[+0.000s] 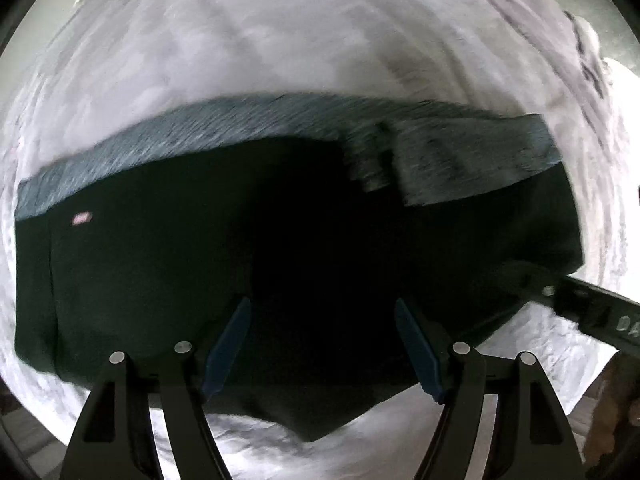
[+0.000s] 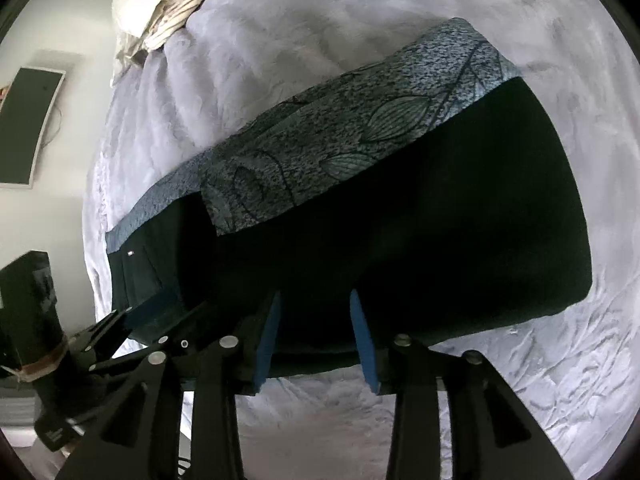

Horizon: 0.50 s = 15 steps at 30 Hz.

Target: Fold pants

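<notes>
Dark pants (image 1: 200, 272) lie folded on a pale lilac bed cover (image 1: 240, 60), their grey-blue leaf-print waistband (image 2: 360, 120) along the far side. A small pink tag (image 1: 82, 219) sits near the left end. My left gripper (image 1: 320, 312) points straight down over the pants' near half, jaws wide apart, nothing pinched between the blue pads. My right gripper (image 2: 315, 300) hovers at the pants' (image 2: 440, 240) near edge, pads apart with dark cloth lying between and beneath them. The right gripper's black finger (image 1: 560, 296) reaches the pants' right corner.
Crumpled striped bedding (image 2: 160, 12) is heaped at the far left corner of the bed. A dark flat panel (image 2: 32, 120) hangs on the white wall at left. The left gripper's body (image 2: 36, 320) fills the lower left of the right wrist view. Wrinkled cover (image 2: 520, 380) extends toward me.
</notes>
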Available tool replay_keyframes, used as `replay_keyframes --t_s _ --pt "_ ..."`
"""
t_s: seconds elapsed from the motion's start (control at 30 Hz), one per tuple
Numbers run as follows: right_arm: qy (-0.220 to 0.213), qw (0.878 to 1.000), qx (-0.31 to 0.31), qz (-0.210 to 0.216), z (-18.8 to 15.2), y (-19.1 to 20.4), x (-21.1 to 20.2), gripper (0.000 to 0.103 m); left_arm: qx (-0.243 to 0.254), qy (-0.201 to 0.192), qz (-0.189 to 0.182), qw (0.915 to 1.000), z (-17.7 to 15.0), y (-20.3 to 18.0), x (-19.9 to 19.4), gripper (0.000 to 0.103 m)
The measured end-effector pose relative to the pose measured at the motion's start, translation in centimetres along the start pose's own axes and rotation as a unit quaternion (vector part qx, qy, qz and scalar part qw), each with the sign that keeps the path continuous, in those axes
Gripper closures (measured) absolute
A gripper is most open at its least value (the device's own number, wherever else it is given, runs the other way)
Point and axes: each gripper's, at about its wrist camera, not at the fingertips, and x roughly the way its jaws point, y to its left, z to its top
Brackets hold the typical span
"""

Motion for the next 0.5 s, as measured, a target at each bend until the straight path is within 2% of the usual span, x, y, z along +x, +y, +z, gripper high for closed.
replay_keyframes --t_s 0.13,0.33,0.5 --pt "0.007 1.000 -0.012 -0.022 0.0 0.9 0.0 0.060 -0.028 0.006 -0.012 0.9995 -1.2 2.4 -0.6 0.028" --pt "0.008 0.999 -0.024 -0.044 -0.6 2.7 0.4 0.053 -0.050 0.005 -0.003 0.9987 -2.7 4.9 -1.4 0.028" --pt "0.026 0.996 -0.058 -0.057 -1.4 5.5 1.7 0.053 -0.058 0.002 0.008 0.9983 -3.9 6.8 -2.1 0.028"
